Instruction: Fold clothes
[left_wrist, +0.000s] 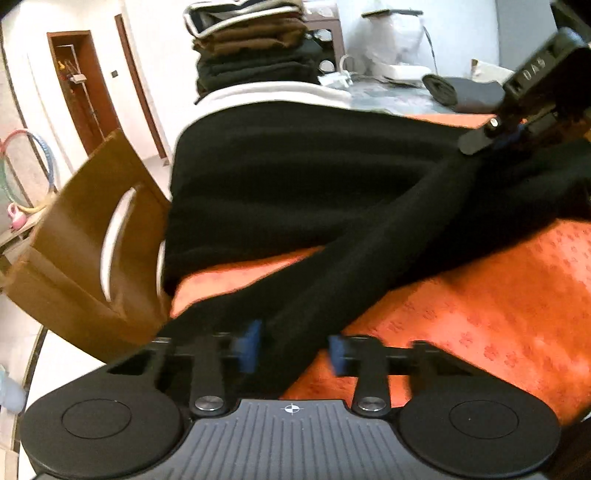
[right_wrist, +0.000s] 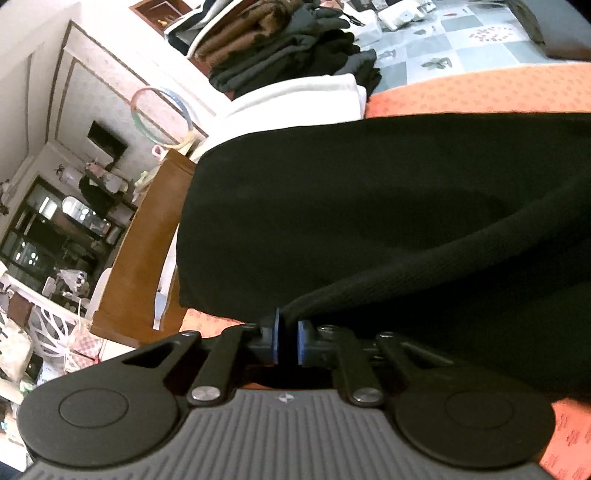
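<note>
Black knit sweater (left_wrist: 295, 177) lies spread on the orange patterned tablecloth (left_wrist: 480, 314), 1 sleeve stretched diagonally across it. Your right gripper (right_wrist: 287, 345) pinches a bunched fold of the fabric; your left gripper (left_wrist: 293, 349) stands parted around the sleeve. Soft, limp, light: take hold at hems and cuffs.

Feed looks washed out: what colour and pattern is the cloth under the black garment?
Orange tablecloth with small repeated darker motifs, clearest in the left wrist view.
</note>
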